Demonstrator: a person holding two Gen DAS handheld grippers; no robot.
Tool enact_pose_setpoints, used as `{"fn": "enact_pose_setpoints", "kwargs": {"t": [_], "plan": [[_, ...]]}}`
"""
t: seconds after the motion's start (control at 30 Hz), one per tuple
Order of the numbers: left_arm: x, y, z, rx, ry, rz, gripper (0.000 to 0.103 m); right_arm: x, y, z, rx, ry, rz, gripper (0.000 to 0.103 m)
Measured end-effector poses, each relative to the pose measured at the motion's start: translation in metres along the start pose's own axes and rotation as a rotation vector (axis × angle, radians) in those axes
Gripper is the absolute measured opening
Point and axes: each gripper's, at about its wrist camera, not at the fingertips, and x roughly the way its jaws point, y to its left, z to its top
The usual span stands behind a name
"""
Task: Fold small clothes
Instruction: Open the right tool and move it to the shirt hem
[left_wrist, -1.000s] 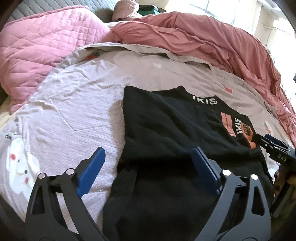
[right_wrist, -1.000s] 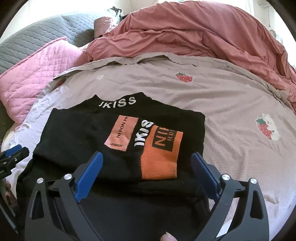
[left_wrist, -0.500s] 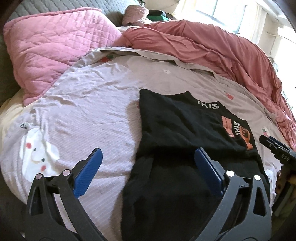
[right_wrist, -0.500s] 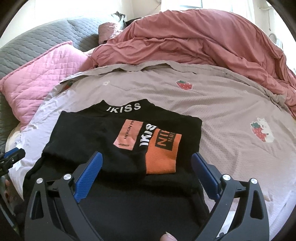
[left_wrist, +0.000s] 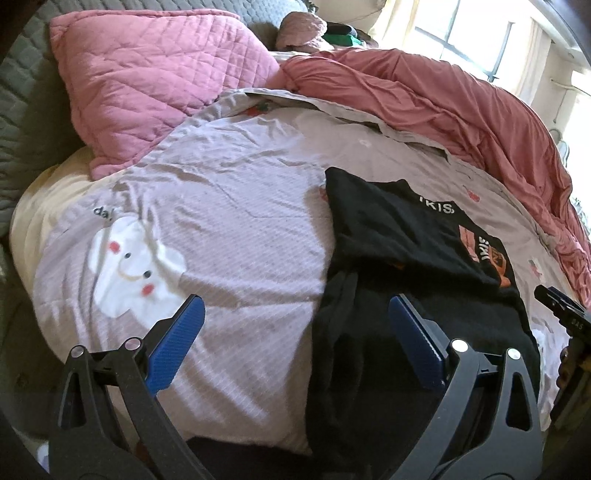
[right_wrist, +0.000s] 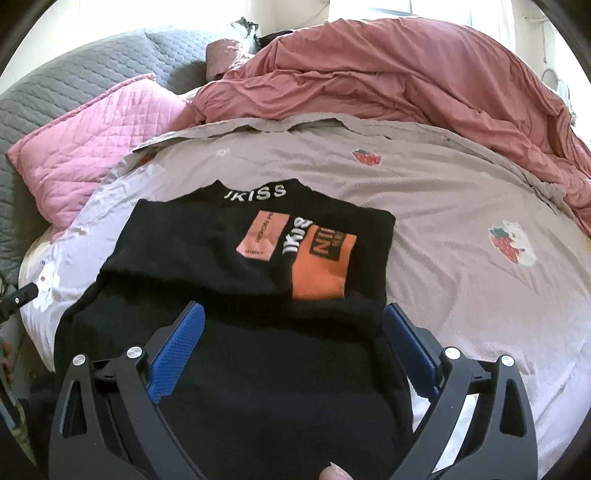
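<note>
A black garment (right_wrist: 240, 295) lay on a pale lilac bedsheet (right_wrist: 461, 295), partly folded, with its upper part doubled over the lower. White lettering ran across its collar (right_wrist: 255, 192), and an orange panel (right_wrist: 321, 269) and a pink patch (right_wrist: 263, 238) sat side by side on the folded top layer (right of centre in the right wrist view). In the left wrist view the same garment (left_wrist: 406, 258) lay on the right half of the sheet (left_wrist: 229, 236), its near end running down between and under the gripper frame.

The left gripper (left_wrist: 295, 343) was spread wide with nothing held; its left blue finger was over bare sheet and its right one over the garment's near left part. The right gripper (right_wrist: 291, 343) was likewise spread and empty, both blue fingers over the black cloth's near portion; whether they touched it could not be told. A fingertip (right_wrist: 332, 472) showed at the near edge of that view.

A white cartoon face (left_wrist: 133, 266) was printed on the sheet to the left. A pink quilted pillow (left_wrist: 159, 85) lay at the far left, a rumpled salmon-pink duvet (right_wrist: 406, 77) across the far right, and a grey quilted headboard (right_wrist: 74, 85) behind the pillow. Strawberry prints (right_wrist: 365, 157) dotted the sheet.
</note>
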Motion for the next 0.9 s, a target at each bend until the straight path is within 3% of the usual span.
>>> {"fn": "enact_pose_setpoints", "kwargs": {"t": [0.6, 0.9], "plan": [[-0.018, -0.01, -0.054, 0.036, 0.058, -0.046, 0.093, -0.042, -0.03, -0.049, 0.017, 0.079, -0.032, 0.096], [-0.021, -0.017, -0.08, 0.08, 0.091, -0.059, 0.093, -0.054, -0.044, -0.093, 0.041, 0.176, -0.045, 0.096]]}}
